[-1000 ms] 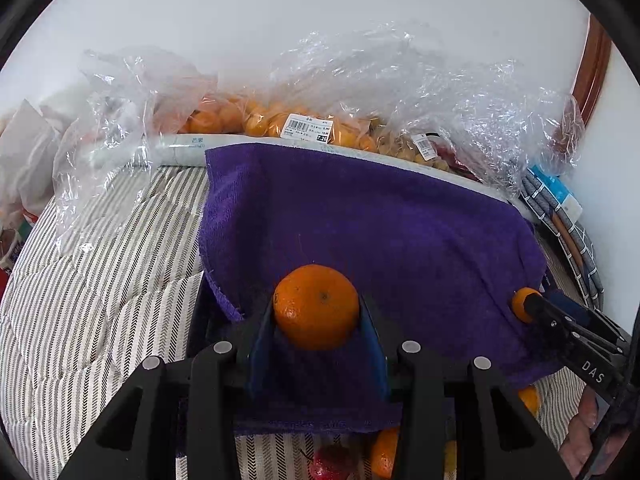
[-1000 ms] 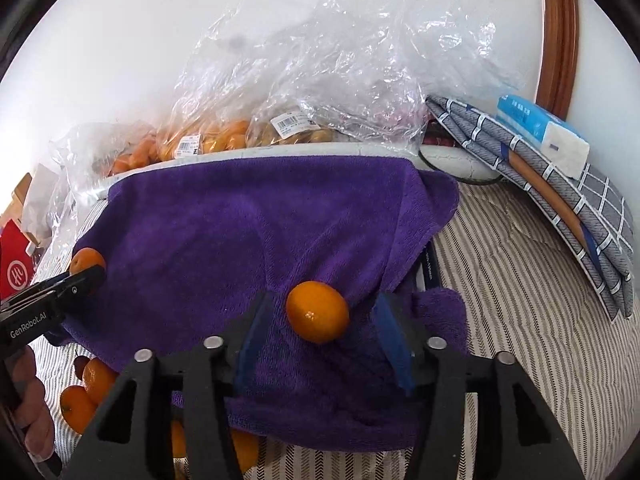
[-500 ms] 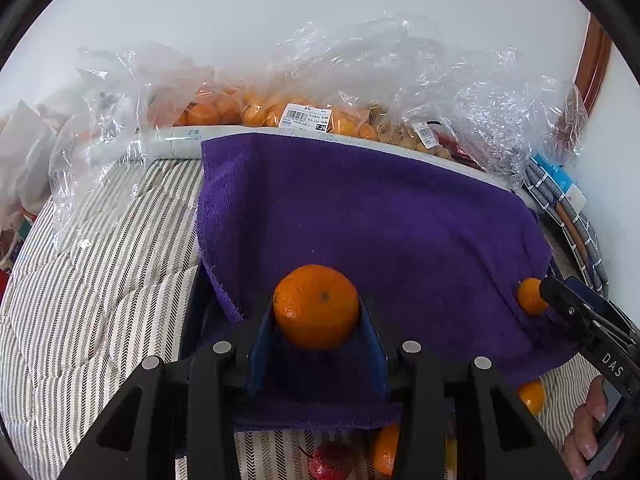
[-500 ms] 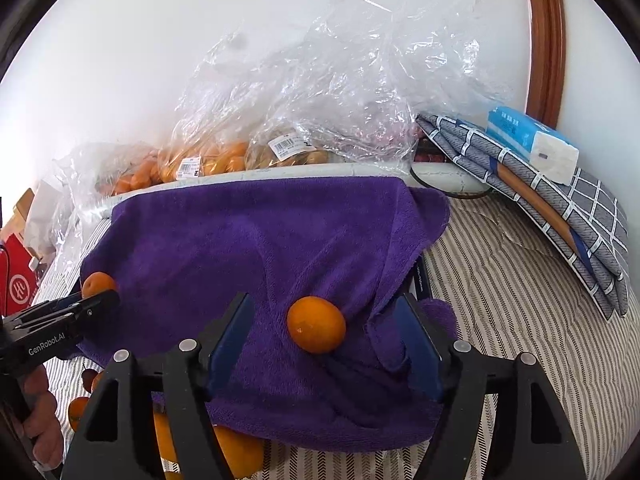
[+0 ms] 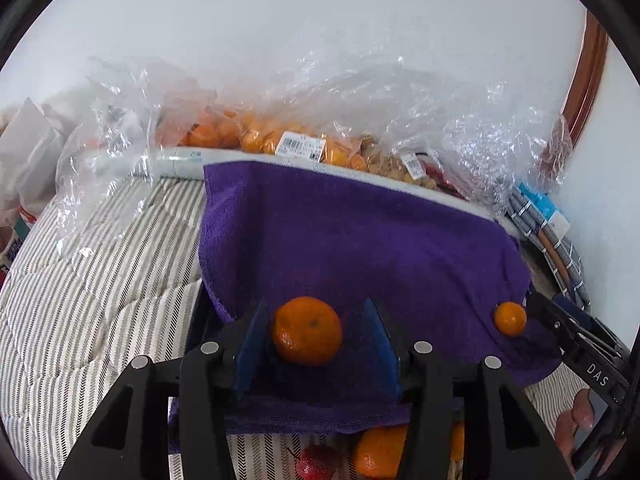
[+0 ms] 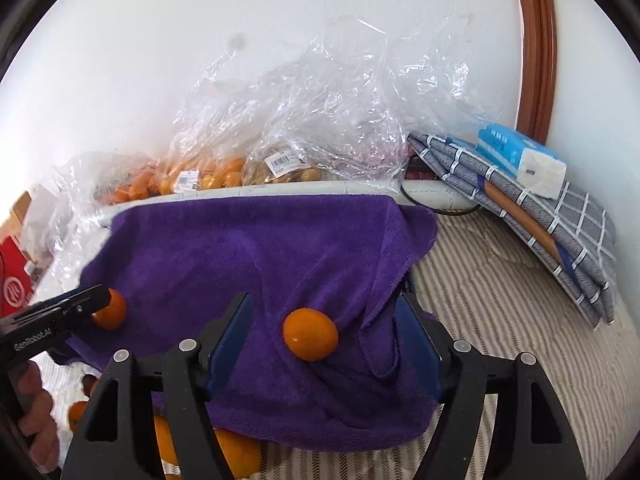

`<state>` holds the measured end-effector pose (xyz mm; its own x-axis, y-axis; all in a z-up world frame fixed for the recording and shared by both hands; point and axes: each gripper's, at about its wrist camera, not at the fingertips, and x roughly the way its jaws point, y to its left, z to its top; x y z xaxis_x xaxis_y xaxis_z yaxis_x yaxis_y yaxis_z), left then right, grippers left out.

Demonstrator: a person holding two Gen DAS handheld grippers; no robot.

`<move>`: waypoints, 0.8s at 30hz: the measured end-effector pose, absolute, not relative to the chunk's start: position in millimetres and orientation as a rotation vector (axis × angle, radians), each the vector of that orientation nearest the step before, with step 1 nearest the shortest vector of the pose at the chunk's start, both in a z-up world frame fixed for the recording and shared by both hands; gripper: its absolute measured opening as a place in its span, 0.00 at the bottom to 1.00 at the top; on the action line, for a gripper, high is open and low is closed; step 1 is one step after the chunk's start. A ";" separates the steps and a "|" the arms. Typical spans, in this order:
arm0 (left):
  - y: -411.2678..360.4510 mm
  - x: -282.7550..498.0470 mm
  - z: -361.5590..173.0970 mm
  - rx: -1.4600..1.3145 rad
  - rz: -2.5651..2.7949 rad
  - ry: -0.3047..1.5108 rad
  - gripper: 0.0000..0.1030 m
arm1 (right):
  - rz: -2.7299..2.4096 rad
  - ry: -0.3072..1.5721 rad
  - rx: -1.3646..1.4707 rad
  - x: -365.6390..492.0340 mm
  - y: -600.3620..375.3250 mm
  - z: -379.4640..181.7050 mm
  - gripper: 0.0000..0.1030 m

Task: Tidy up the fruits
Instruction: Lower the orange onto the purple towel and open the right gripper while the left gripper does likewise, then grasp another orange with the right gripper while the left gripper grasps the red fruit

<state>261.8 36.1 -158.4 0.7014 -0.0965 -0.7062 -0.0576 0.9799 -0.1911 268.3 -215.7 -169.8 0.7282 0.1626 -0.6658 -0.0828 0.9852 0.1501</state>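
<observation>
Nearest the viewer, the left gripper (image 5: 316, 344) has just been opening: its blue pads (image 5: 250, 344) stand apart with a mandarin (image 5: 307, 330) between them. The left pad lies at the fruit's edge and the right pad stands clear, so the fruit rests released on the purple towel (image 5: 360, 240). The right gripper (image 6: 324, 344) has also just been opening; its jaws are spread wide, and a smaller mandarin (image 6: 310, 334) sits on the towel between them, touched by neither pad. Both fruits lie on the towel's near half, the larger toward its left edge, the smaller toward its right edge, where the cloth bunches into folds.

Below the towel's near hem, more loose oranges (image 6: 236, 454) and a red fruit (image 5: 316, 464) lie on the striped bedding (image 5: 80, 320). A person's fingers (image 5: 576, 428) grip the right tool's handle at the towel's lower right.

Beyond the towel's far edge runs a white roll (image 5: 180, 160). Behind it sit clear plastic bags (image 6: 320, 112) of oranges and brownish fruit, with barcode labels (image 5: 302, 146). To the far right of the towel, a folded grey checked cloth (image 6: 540, 216) leans by the wall, with a blue-and-white tissue pack (image 6: 520, 160) on top.
</observation>
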 end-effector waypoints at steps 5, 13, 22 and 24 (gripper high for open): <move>29.8 254.2 -148.0 -0.159 -0.007 0.734 0.47 | 0.168 0.763 0.153 268.5 -220.5 -166.2 0.71; 22.0 247.2 -143.0 -0.142 -0.038 0.700 0.47 | 0.197 0.751 0.124 260.2 -220.0 -154.4 0.62; 25.9 236.4 -137.6 -0.174 -0.025 0.708 0.47 | 0.188 0.779 0.114 228.1 -220.3 -148.1 0.52; 29.0 231.0 -141.1 -0.167 -0.017 0.718 0.47 | 0.186 0.781 0.109 215.2 -219.6 -148.6 0.52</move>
